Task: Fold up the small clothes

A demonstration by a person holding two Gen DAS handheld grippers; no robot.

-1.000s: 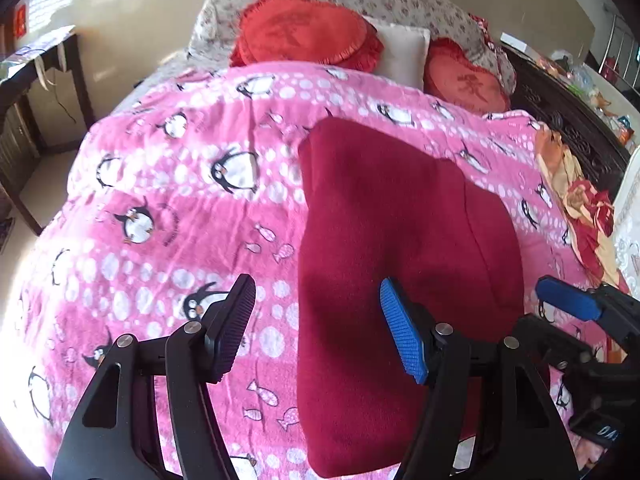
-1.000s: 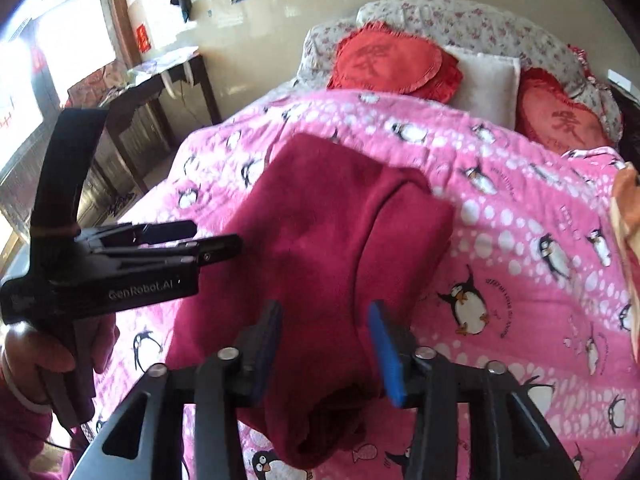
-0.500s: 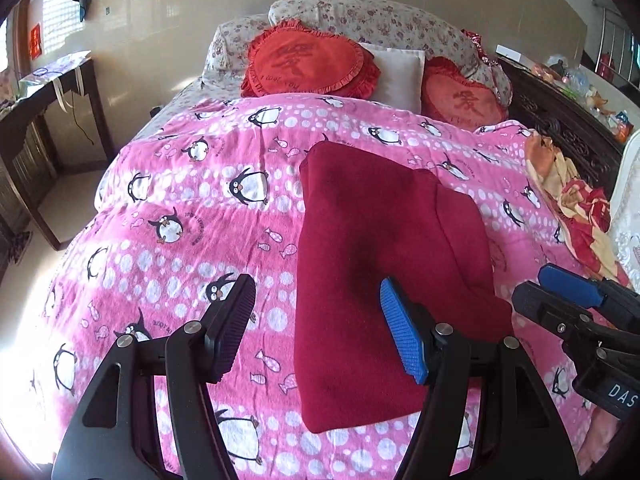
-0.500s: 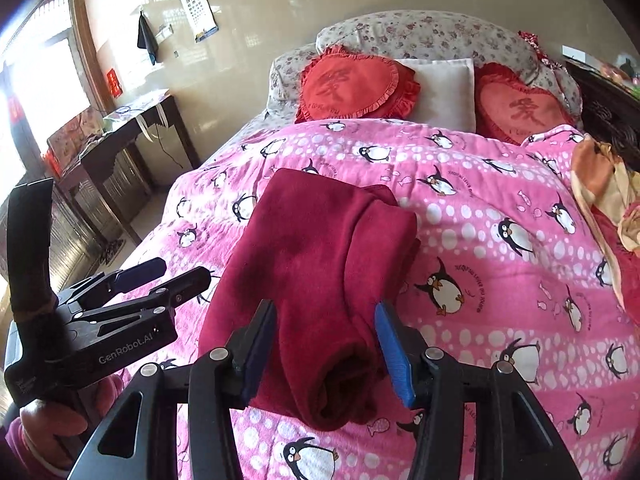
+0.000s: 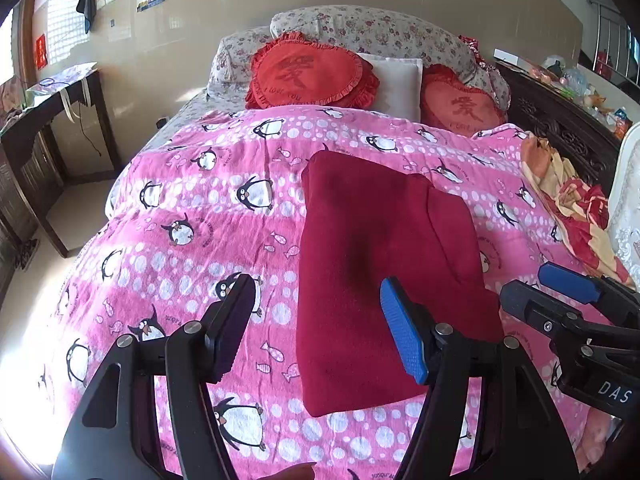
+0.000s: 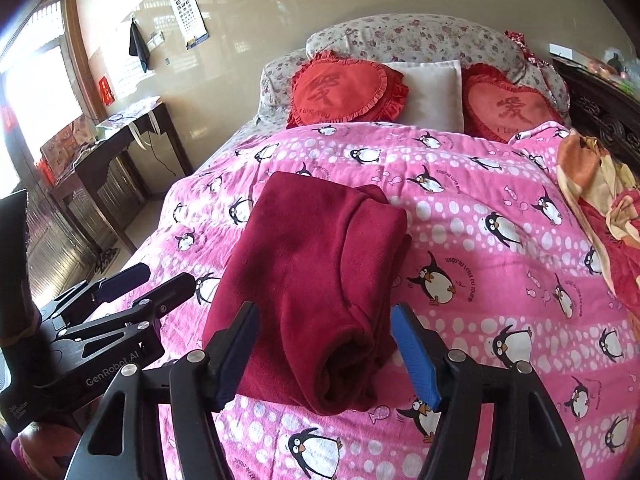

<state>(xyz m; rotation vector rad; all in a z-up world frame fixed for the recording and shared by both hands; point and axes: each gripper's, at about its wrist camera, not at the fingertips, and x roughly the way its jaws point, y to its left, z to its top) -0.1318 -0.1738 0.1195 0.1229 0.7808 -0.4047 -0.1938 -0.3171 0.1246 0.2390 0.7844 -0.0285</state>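
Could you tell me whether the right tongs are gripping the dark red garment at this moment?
No, the right tongs stand open above the folded dark red garment, which lies free on the penguin quilt.

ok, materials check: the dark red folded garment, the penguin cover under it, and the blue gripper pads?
Dark red folded garment: looks like fleece or plush knit; matte, fuzzy nap, thick soft rolled edges.
Penguin cover: thin printed woven fabric, probably cotton or a blend; flat, matte, fine creases.
Blue pads on the right hand-held gripper: seemingly rubber or soft plastic; a fine ribbed grid shows on the surface.
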